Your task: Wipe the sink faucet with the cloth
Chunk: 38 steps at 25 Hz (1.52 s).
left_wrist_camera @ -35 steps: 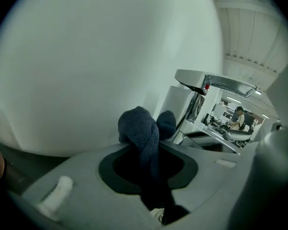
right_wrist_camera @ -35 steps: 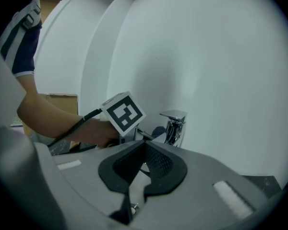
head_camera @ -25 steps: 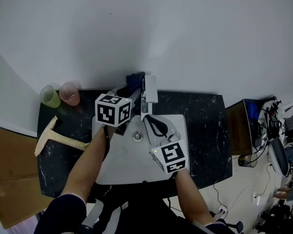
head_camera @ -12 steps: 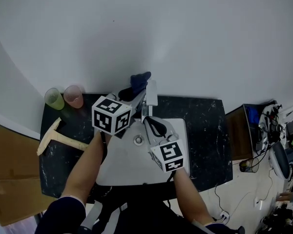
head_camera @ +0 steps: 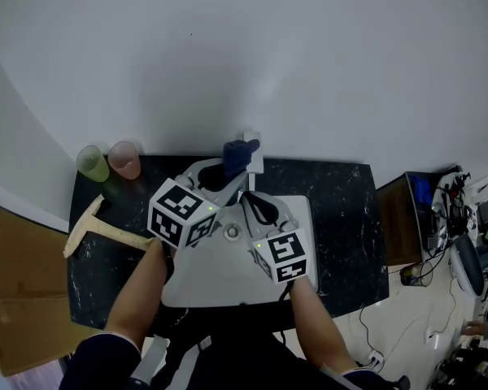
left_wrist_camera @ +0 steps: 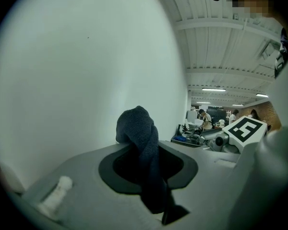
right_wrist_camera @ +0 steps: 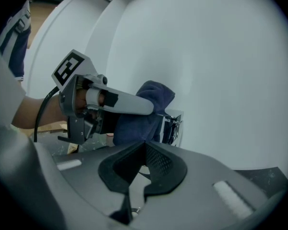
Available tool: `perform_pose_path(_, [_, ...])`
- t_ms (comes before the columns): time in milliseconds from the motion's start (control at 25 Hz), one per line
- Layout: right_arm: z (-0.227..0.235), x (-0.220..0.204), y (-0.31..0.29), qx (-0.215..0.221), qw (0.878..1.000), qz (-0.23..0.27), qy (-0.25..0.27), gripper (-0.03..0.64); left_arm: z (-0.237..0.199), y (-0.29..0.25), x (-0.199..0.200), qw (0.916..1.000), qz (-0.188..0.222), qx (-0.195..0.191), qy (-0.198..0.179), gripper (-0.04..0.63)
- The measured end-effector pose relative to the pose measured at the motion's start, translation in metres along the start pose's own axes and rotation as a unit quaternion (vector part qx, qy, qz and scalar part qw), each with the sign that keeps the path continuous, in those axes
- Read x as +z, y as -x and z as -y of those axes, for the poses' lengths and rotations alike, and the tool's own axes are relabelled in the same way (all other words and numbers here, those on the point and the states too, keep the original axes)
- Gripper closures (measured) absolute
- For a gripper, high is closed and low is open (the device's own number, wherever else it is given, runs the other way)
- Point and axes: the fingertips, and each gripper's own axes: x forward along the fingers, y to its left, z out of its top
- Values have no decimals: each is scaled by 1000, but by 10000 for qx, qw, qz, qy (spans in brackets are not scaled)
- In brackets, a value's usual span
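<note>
A dark blue cloth (head_camera: 237, 154) is bunched over the top of the chrome faucet (head_camera: 253, 141) at the back of the white sink (head_camera: 220, 279). My left gripper (head_camera: 230, 169) is shut on the cloth (left_wrist_camera: 143, 152), which sticks up between its jaws in the left gripper view. In the right gripper view the cloth (right_wrist_camera: 146, 110) covers the left side of the faucet (right_wrist_camera: 173, 127), with the left gripper (right_wrist_camera: 151, 108) pressed on it. My right gripper (head_camera: 254, 201) hovers over the sink just in front of the faucet, jaws shut on nothing (right_wrist_camera: 143, 150).
The sink sits in a black speckled counter (head_camera: 342, 218) against a white wall. A green cup (head_camera: 91, 163) and a pink cup (head_camera: 125, 159) stand at the back left. A wooden T-shaped tool (head_camera: 98, 227) lies left of the sink. The drain (head_camera: 231, 233) shows between the grippers.
My left gripper has carried the cloth farther back and to the right, up over the faucet's top. The right gripper has hardly moved.
</note>
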Motion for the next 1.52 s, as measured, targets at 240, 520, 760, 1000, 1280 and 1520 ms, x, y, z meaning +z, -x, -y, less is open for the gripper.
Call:
perform_pose_path(240, [-1,0,0,-28,10000,11,-10,611,-21,-3,11,9993,164,345,47,514])
perform_pose_path(520, [-1,-1,1,-29,10000,-2,-56,611,-62,-31,12,9960,214,791,346,514])
perform_pose_path(760, [0,1,1,-29,9999,99,-81,611,-81,-42,-21,9915,-8,972,866,514])
perform_pose_path(1000, [0,1,2,-34,9998,153,-144,611,-90,-49,-60,9845,-311,1007,1401,514])
perform_pose_path(1280, [1,1,2,-27,9997,181,-161,611,-95,-54,-96,9759,-822,1091,1703,514])
perform_pose_path(1520, [0,0,2,-39,9997,171,-150,611,-93,-51,-112,9709,-997,1109,1873,511])
